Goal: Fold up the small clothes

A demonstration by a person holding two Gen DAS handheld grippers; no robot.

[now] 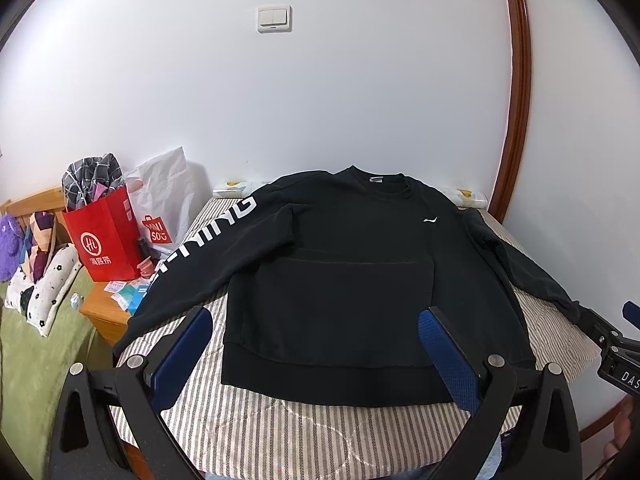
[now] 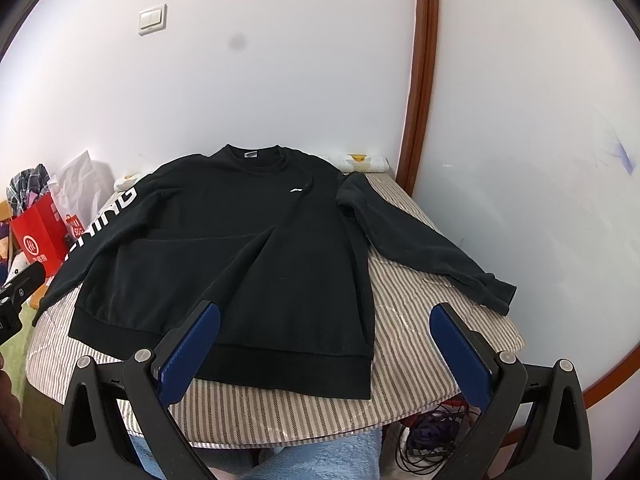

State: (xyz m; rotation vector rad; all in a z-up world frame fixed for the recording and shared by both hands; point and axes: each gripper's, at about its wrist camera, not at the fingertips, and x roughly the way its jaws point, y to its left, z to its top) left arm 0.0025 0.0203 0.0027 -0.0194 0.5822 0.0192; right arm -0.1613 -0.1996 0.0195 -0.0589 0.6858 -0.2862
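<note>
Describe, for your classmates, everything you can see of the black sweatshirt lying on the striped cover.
The black sweatshirt lies flat and face up on the striped cover, collar toward the wall, unfolded. It looks like soft knit cotton, with a ribbed hem, round neck and grey neck label. A small white logo marks the chest; large white letters run down one sleeve, which reaches the cover's edge. The other sleeve is plain, angled outward. Both sleeves spread wide. Neither open gripper touches it.

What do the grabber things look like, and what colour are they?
Both look alike. The left gripper and the right gripper each have two flat fingers with bumpy blue pads, set in black plastic frames with silver round bolts. The right one's black body carries a white label with dark letters.
</note>
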